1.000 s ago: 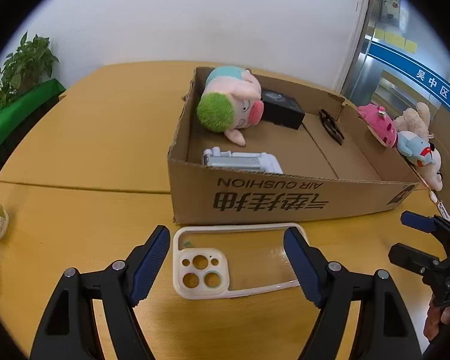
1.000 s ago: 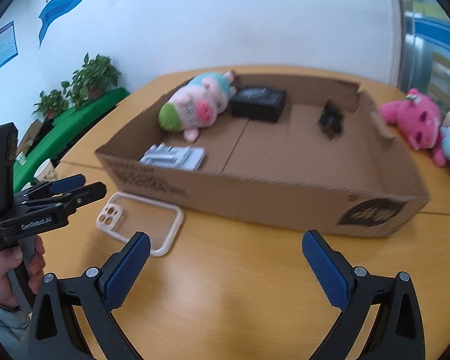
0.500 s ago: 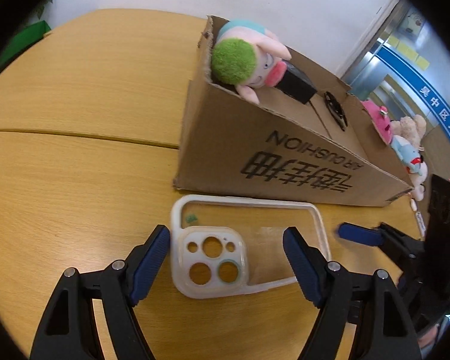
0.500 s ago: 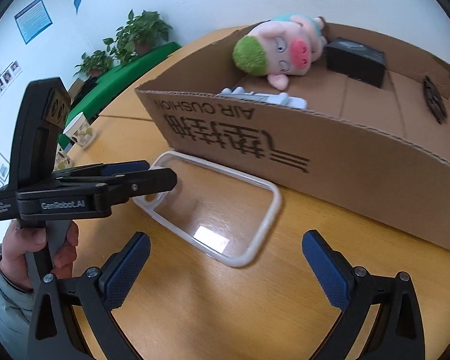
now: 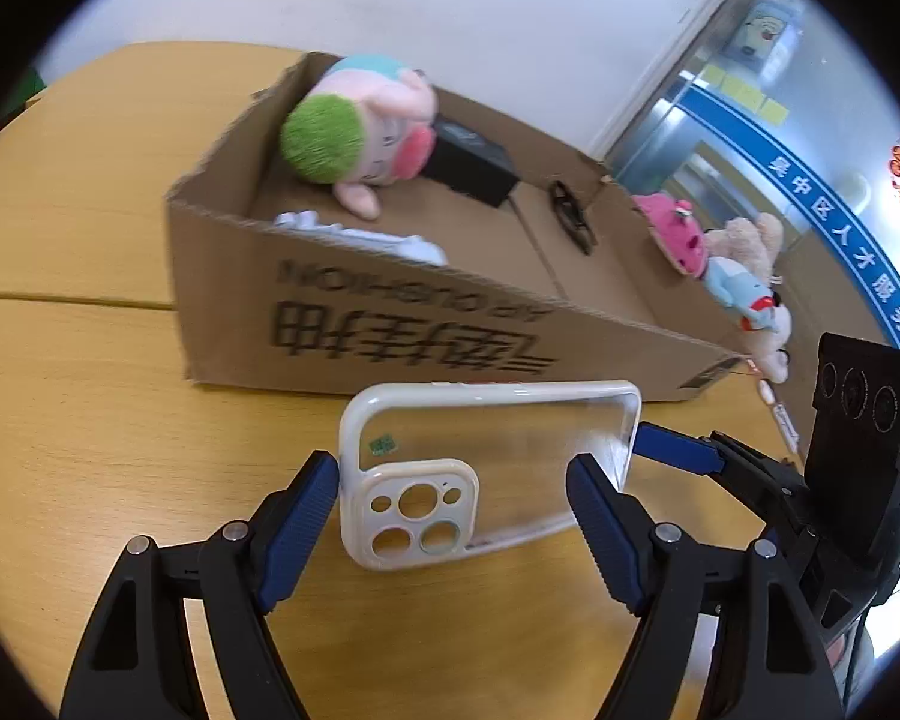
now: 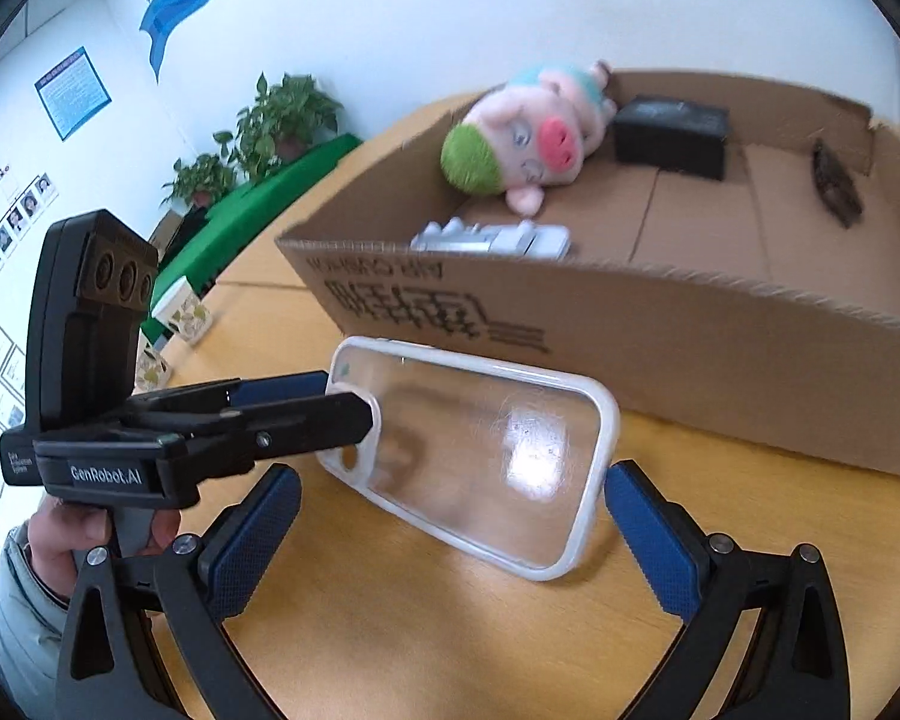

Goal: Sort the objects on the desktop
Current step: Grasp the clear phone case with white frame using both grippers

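A clear phone case with a white rim [image 5: 486,462] lies on the wooden table in front of a cardboard box [image 5: 426,336]. My left gripper [image 5: 453,501] is open with its fingers on either side of the case's camera end, the left pad near the rim. My right gripper [image 6: 450,516] is open and straddles the case's other end [image 6: 486,456]. In the right wrist view the left gripper's fingers [image 6: 306,420] reach the case from the left. The box holds a pig plush [image 5: 360,138], a black box [image 5: 471,165], a white item [image 5: 360,237] and a black clip [image 5: 570,216].
Pink, beige and blue plush toys [image 5: 726,264] lie beyond the box's right end. Paper cups [image 6: 180,312] and potted plants [image 6: 270,126] stand at the table's left side. Bare table lies around the case.
Both grippers have moved closer to the phone case, which now sits between each pair of open fingers. The case looks tilted up at its far edge.
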